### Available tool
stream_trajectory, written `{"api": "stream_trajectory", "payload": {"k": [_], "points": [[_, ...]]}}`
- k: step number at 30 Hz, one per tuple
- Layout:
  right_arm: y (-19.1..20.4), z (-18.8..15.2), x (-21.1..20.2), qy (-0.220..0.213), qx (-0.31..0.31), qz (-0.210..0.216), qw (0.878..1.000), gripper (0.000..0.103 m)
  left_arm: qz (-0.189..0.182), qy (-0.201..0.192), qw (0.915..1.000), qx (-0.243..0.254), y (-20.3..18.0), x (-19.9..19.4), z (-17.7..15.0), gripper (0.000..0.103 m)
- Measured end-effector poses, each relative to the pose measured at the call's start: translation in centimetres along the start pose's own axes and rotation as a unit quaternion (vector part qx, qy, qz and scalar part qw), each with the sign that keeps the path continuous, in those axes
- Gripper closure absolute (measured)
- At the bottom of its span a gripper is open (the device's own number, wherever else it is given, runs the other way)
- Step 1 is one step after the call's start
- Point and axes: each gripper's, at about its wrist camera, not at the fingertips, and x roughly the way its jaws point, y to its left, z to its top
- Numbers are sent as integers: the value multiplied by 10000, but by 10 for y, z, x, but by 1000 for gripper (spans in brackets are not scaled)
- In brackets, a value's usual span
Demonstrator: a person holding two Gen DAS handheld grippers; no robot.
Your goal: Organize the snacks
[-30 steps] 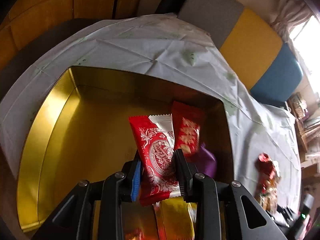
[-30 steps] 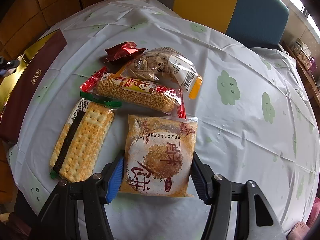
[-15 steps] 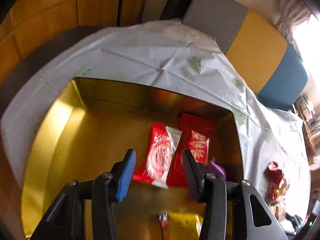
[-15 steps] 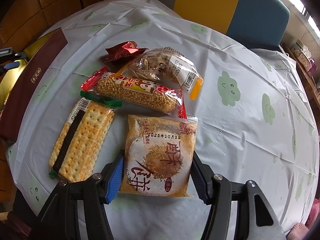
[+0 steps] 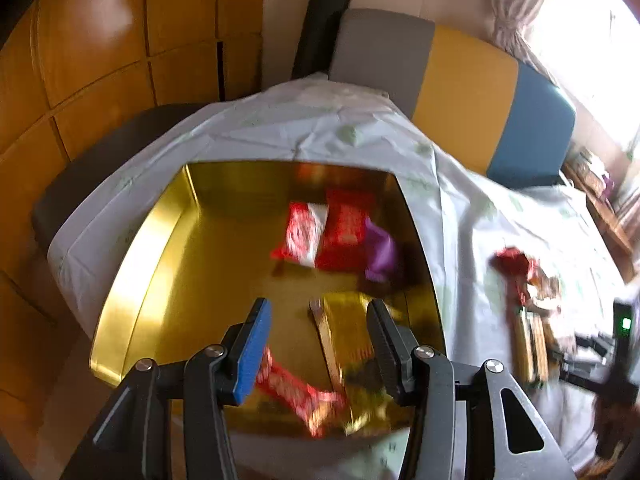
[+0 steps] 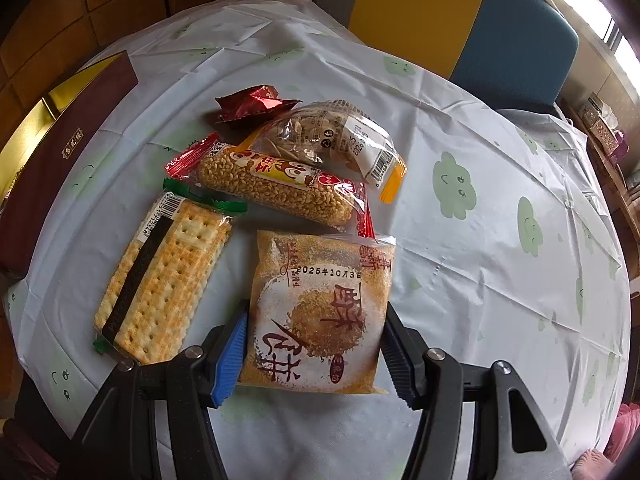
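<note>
While my right tongs [image 6: 314, 354] sit spread wide on either side of the flat square clear-and-tan packet with the round sesame cake printed on it [image 6: 320, 312], not yet clenched on it, I judge that packet light, thin and brittle inside, with slick film, so I would pinch it gently across its near edge rather than squeeze the cake. It lies on the desk under the pale cloth with green cloud faces [image 6: 480, 240], touching the red end of the long puffed-rice bar [image 6: 276, 188] just beyond it; the cracker sleeve [image 6: 164, 284] lies just left of the packet, apart from it. Right of the packet the cloth is bare, giving me room to lift out that way. My left tongs [image 5: 318, 344] hang released and empty over the gold rectangular tin [image 5: 132, 272], well left of the packet; small red [image 5: 300, 234], purple [image 5: 378, 252] and gold wrappers [image 5: 348, 332] lie along its right side, and its left half offers room, though its raised walls want clearing
</note>
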Motion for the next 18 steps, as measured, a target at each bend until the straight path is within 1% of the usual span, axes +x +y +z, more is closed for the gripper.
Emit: {"api": "stream_trajectory", "payload": {"k": [4, 9, 13, 18], "points": [[-3, 0, 0, -10, 19, 24, 10000, 41, -11, 94, 10000, -11, -2, -4, -18, 53], [-1, 0, -1, -48, -28, -19, 10000, 41, 161, 40, 9999, 26, -4, -8, -33, 53], [-1, -1, -2, -52, -7, 10, 10000, 41, 261, -33, 9996, 107, -6, -12, -38, 53], [-2, 0, -2, -97, -20, 3, 10000, 41, 286, -122, 9995, 95, -2, -16, -40, 53]]}}
